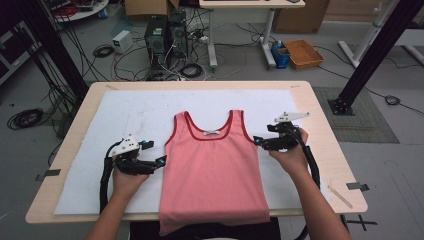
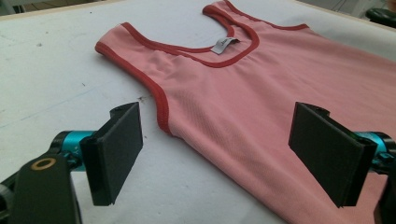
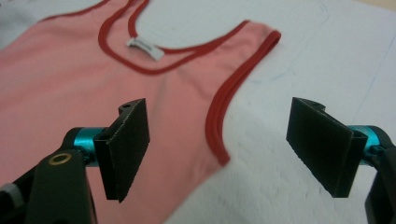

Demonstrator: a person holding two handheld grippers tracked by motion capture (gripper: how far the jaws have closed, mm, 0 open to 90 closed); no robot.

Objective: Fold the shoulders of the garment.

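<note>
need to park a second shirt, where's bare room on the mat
Free: the white mat strip between the tank top straps and the table's far edge, and the far-left corner. Crowded: beside the armholes, where the left gripper and right gripper wait, jaws open.

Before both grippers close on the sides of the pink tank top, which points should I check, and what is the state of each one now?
1. Left gripper jaws open: ok.
2. Right gripper jaws open: ok.
3. Pink tank top lies flat, front up, neck label visible: ok.
4. Side edge of the top lies between the jaws of each gripper: ok in both gripper views.
5. Hem fully on the white mat: not ok, the hem hangs over the near table edge.
6. Jaws low enough to catch the fabric: cannot tell.
</note>
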